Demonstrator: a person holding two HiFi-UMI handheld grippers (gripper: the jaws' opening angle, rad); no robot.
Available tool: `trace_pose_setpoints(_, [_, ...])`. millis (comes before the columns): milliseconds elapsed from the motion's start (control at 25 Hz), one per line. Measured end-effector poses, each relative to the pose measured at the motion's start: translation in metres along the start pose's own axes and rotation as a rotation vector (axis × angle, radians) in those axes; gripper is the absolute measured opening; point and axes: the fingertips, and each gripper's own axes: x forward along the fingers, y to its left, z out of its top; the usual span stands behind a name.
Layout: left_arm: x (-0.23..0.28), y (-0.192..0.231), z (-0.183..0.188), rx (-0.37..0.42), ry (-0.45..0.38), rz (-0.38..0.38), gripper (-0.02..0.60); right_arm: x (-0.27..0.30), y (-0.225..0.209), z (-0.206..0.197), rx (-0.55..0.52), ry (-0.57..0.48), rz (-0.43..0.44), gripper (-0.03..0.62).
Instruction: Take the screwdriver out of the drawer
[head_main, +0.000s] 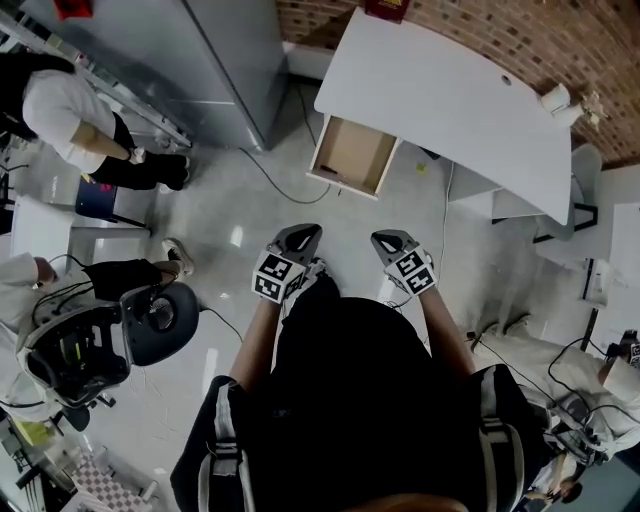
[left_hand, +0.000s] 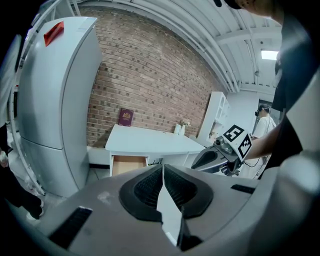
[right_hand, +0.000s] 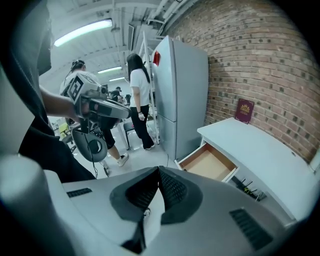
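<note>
Well ahead of the 2 grippers, under the left end of the white desk (head_main: 450, 100), the drawer (head_main: 352, 152) stands pulled open. The left gripper (head_main: 300, 232) and right gripper (head_main: 392, 238) hang side by side close to the person's body, each with its jaws pressed together at the tips and nothing between them. All 3 views show only bare wooden bottom in the drawer, its back part hidden under the desk, so the screwdriver cannot be made out. Only the gripper views show the whole dark red book (left_hand: 125, 117) leaning on the brick wall.
</note>
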Motion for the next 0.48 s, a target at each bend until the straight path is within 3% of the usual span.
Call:
trace_pose_setpoints(200, [-0.003, 0.025, 0.007, -0.008, -0.020, 0.012, 0.021, 0.017, -0.003, 0.005, -0.020, 0.064, 0.013, 0.057])
trace_pose_setpoints(480, [-0.016, 0.050, 0.000, -0.031, -0.016, 0.026, 0.021, 0.040, 0.001, 0.019, -0.048, 0.070, 0.029, 0.057])
